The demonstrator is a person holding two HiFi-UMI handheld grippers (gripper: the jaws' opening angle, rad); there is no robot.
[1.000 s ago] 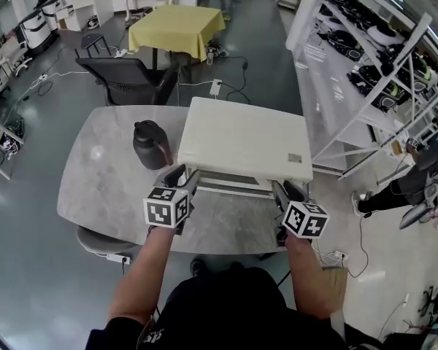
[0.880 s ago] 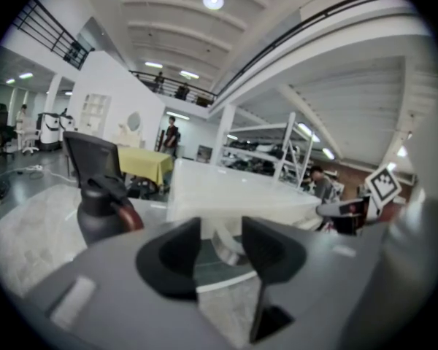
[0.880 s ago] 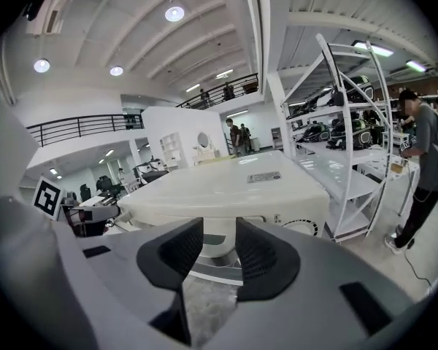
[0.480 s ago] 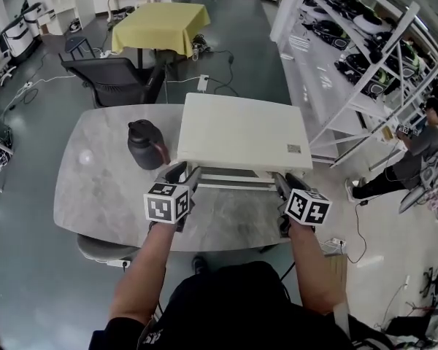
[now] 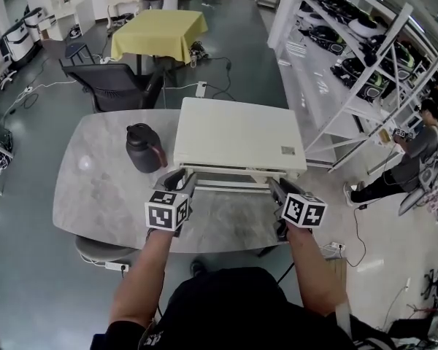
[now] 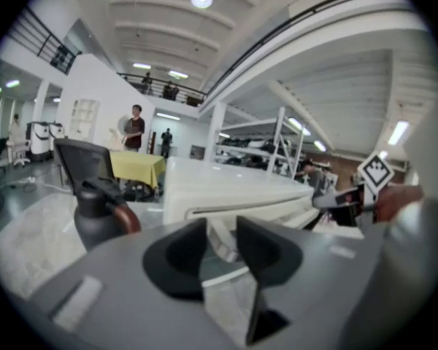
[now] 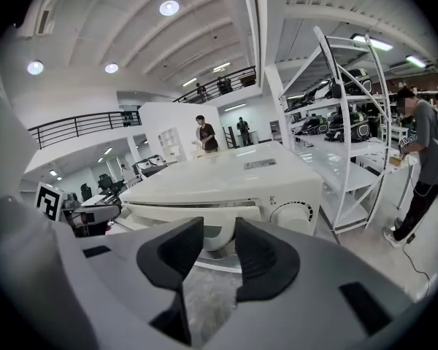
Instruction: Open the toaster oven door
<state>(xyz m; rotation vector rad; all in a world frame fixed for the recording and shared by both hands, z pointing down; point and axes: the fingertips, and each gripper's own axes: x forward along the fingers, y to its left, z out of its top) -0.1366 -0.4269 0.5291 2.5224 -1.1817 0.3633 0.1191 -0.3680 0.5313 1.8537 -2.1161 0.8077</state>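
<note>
Opening is barely begun. The door point(image 7: 197, 219) of the toaster oven point(image 5: 237, 137) looks shut against its body, so the whole pull is left to do. The oven sits on the right half of the worktop point(image 5: 95, 188), beside a dark jug point(image 5: 142, 148). Its long axis runs side to side and its front faces me.

My left gripper point(image 5: 179, 181) has just been closing its jaws to a narrow gap with the handle point(image 6: 219, 243) inside it — I see no firm bite. My right gripper point(image 5: 277, 188) straddles the other end, jaws a little apart.
</note>
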